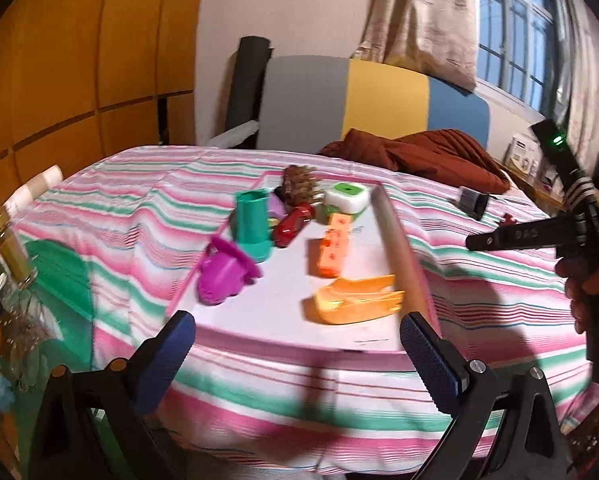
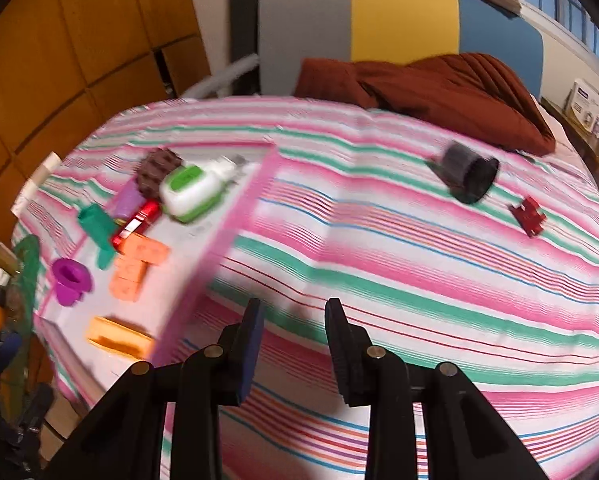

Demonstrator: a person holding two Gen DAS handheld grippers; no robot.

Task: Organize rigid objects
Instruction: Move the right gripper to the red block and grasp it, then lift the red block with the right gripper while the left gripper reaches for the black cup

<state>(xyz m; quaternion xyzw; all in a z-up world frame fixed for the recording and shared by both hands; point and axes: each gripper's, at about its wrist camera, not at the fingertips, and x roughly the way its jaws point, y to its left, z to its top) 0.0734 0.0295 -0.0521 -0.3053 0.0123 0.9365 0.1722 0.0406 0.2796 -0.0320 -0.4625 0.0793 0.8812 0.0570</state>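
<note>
Most of the rigid toys already sit gathered on the pink-rimmed white tray, but a dark ribbed plastic cup and small red toy block lie apart on the striped bedsheet. Right gripper hangs narrow and empty, likely heading for them; left gripper gapes wide, empty, before the tray.

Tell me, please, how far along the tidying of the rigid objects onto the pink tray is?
Mostly done: the pink tray already holds the teal cup, purple cup, orange blocks and white-green box. Nothing is in hand: the right tongs and left tongs are empty. Left on the striped bedcover: the black cup and small red piece.
</note>
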